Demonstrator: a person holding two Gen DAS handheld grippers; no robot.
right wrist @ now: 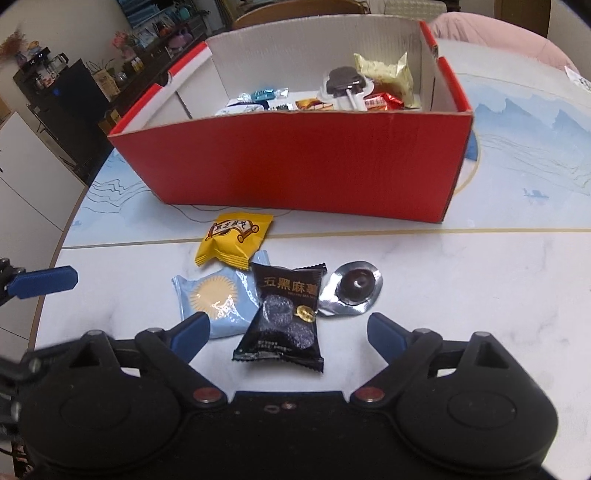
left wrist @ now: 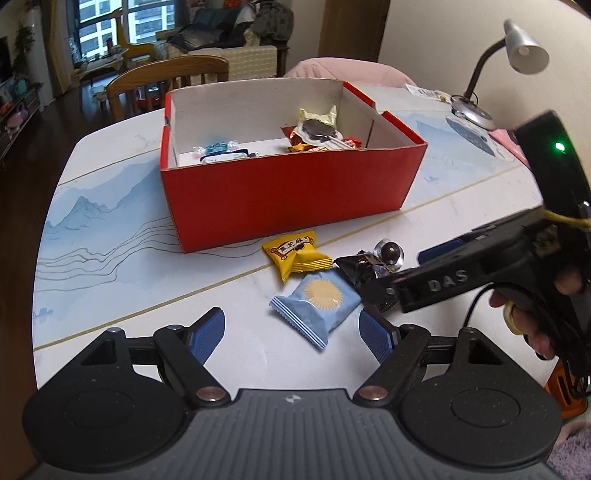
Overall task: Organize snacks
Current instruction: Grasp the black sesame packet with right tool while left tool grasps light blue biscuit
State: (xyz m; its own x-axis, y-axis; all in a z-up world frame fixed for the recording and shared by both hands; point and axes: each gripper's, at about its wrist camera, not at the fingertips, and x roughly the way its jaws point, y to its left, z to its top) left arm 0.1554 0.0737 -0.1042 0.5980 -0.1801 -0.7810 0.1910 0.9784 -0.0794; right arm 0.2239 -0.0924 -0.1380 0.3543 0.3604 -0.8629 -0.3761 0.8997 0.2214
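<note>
A: Right claw (right wrist: 284, 328)?
B: Spread apart, astride the black foil snack packet (right wrist: 284, 314) on the white marble counter (right wrist: 480, 295).
A: Left claw (left wrist: 291, 328)?
B: Apart too, near the pale-blue sun-printed packet (left wrist: 317, 299), before the red cardboard box (left wrist: 288, 192).

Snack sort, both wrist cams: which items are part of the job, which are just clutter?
Job:
- red box, some snacks already inside
- yellow packet
- light blue packet
- black packet
- foil-cup chocolate
- left gripper and right gripper, both open

Clutter:
- desk lamp
- small packet near the lamp base
- wooden chair
- pink cushion
</note>
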